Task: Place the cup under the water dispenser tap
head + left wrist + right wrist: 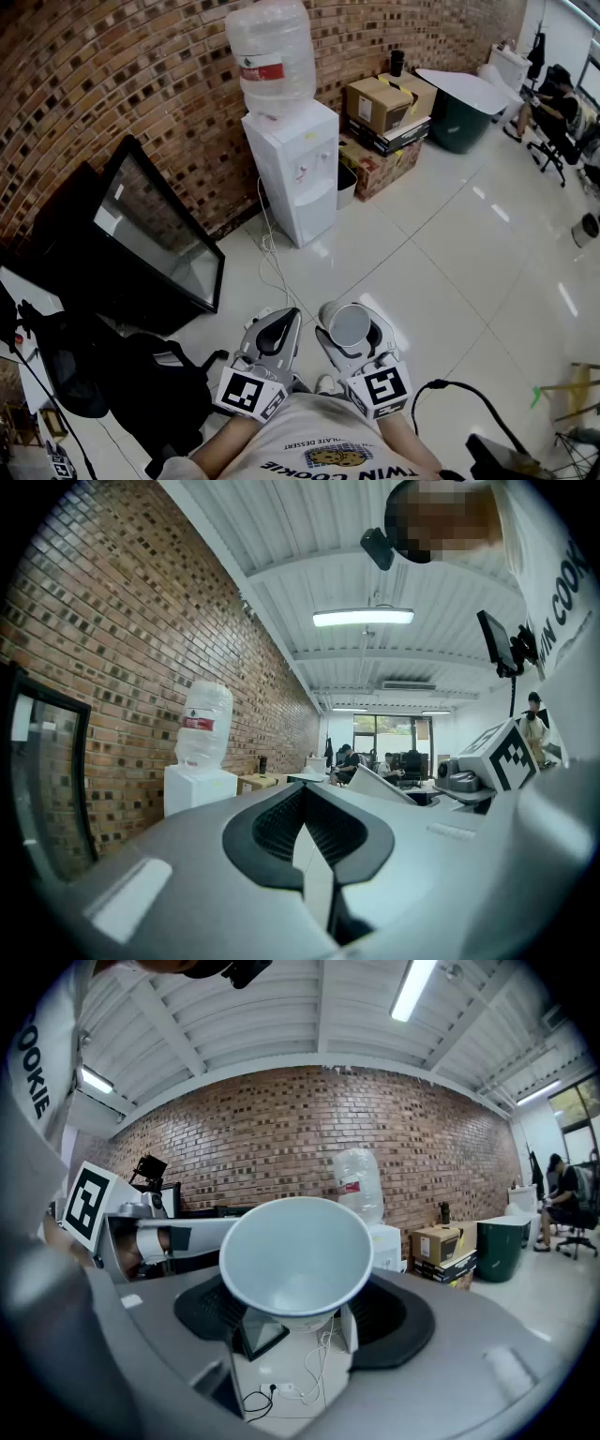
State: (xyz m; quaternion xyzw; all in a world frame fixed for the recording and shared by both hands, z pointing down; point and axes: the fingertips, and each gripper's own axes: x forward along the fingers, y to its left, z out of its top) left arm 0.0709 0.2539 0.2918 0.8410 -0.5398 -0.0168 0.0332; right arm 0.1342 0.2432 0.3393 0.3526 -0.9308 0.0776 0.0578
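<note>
This is an office, a big open room used for work. One long brick wall (112, 84) runs along it, and the floor (450, 244) is of shiny white tiles. A water dispenser (295, 169) with a bottle (272, 56) on top stands against the wall. Beside it are stacked cardboard boxes (380, 103) and a green bin (464, 117). A large dark screen (141, 234) leans near the wall. At the far side a person (558, 103) sits on an office chair. In the left gripper view more people (345, 758) sit at desks before windows (394, 728). Strip lights (364, 617) hang from the white ribbed ceiling (281, 1026).
</note>
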